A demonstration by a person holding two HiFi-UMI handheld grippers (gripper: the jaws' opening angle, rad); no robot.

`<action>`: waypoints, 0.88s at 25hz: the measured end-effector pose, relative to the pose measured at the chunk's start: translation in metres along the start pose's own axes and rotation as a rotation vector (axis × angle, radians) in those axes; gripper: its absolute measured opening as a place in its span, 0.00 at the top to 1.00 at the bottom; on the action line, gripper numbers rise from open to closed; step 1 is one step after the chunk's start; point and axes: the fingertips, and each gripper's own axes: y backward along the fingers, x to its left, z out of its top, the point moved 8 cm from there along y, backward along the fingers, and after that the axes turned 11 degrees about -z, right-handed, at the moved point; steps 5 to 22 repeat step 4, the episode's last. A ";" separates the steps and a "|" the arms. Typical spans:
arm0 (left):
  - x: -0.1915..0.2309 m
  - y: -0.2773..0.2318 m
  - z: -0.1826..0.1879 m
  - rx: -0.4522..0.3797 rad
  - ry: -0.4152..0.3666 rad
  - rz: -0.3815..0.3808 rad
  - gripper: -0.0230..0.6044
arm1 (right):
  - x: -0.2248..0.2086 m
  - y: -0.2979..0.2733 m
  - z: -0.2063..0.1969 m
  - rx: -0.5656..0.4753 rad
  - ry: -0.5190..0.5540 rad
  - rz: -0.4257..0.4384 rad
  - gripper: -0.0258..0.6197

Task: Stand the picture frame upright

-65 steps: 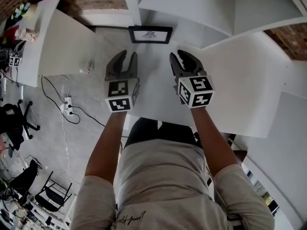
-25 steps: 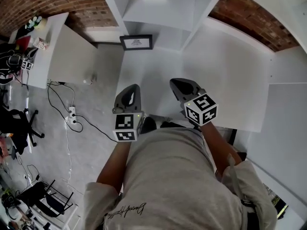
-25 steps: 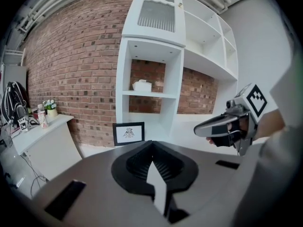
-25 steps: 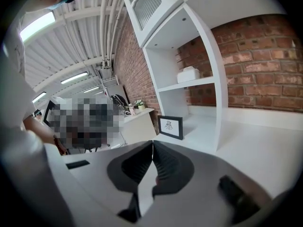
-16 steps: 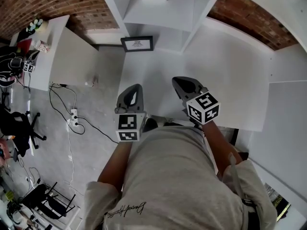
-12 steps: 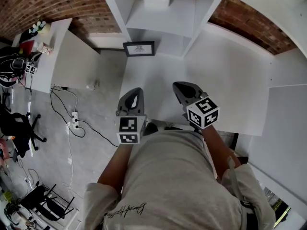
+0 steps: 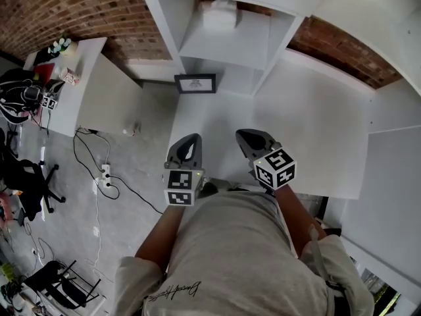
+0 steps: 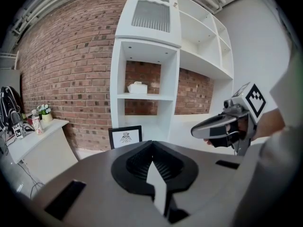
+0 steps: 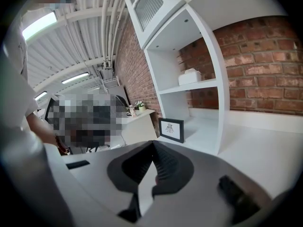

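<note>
The black picture frame (image 7: pixel 195 83) with a white print stands upright at the far left of the white table, beside the shelf unit's left post. It also shows in the left gripper view as the frame (image 8: pixel 125 136) and in the right gripper view as the frame (image 9: pixel 171 128). Both grippers hang well back from it, near the table's front edge. My left gripper (image 7: pixel 191 141) is shut and holds nothing. My right gripper (image 7: pixel 248 137) is shut too, with nothing between its jaws. The right gripper (image 8: pixel 215 125) shows from the side in the left gripper view.
A white shelf unit (image 7: pixel 223 38) stands on the white table (image 7: pixel 316 130) and carries a white box (image 7: pixel 219 13). A brick wall (image 7: pixel 72 5) runs behind. A second white desk (image 7: pixel 72 78) with small things stands to the left; cables and a power strip (image 7: pixel 105 174) lie on the floor.
Both grippers have drawn back from the frame toward the table's front edge and shut. The head has pulled back, so the frame looks smaller and farther off.
</note>
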 end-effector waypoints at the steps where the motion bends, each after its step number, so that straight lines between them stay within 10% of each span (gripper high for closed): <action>1: 0.001 0.001 0.000 0.002 0.004 0.002 0.94 | 0.001 0.000 0.000 0.003 0.002 0.003 0.92; 22: 0.003 0.002 0.001 0.007 0.015 0.008 0.94 | 0.003 0.002 0.000 0.010 0.005 0.011 0.92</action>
